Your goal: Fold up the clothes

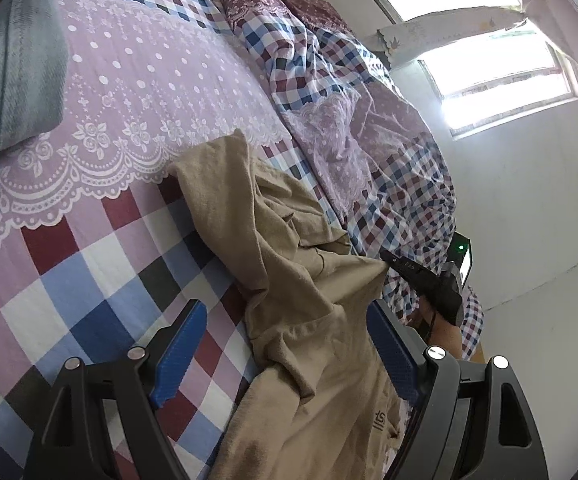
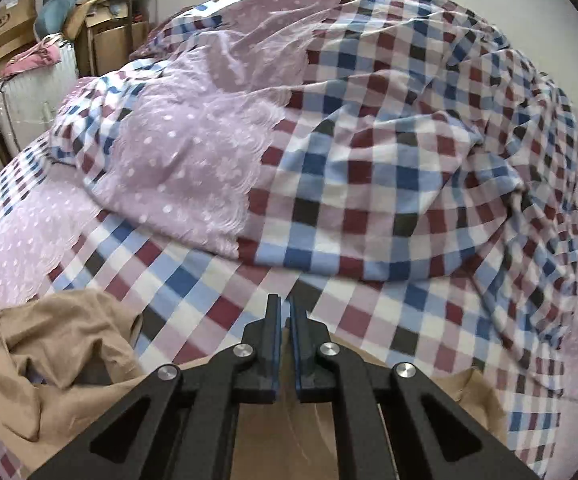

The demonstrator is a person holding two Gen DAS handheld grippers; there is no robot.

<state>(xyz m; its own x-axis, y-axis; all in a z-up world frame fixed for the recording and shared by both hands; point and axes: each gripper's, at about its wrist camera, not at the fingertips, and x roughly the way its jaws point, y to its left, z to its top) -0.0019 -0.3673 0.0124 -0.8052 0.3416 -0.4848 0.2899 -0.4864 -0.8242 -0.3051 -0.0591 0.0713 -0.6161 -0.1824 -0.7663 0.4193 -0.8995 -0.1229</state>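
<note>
A crumpled tan garment (image 1: pixel 305 280) lies on the checked bed sheet (image 1: pixel 89 280). My left gripper (image 1: pixel 285 306) is open, its blue pads (image 1: pixel 181 348) spread either side of the garment's lower part. In the left wrist view my right gripper (image 1: pixel 387 260) comes in from the right, held by a hand, and its tip pinches the garment's edge. In the right wrist view the right gripper (image 2: pixel 285 300) has its fingers almost together, with tan cloth (image 2: pixel 49 360) bunched at the left and running beneath the fingers.
Folded blue denim (image 1: pixel 13 60) rests on a lilac lace cover (image 1: pixel 137 80) at the upper left. A rumpled checked duvet (image 2: pixel 369 160) piles up ahead of the right gripper. Cardboard boxes (image 2: pixel 13 28) and a white case (image 2: pixel 33 96) stand beyond the bed.
</note>
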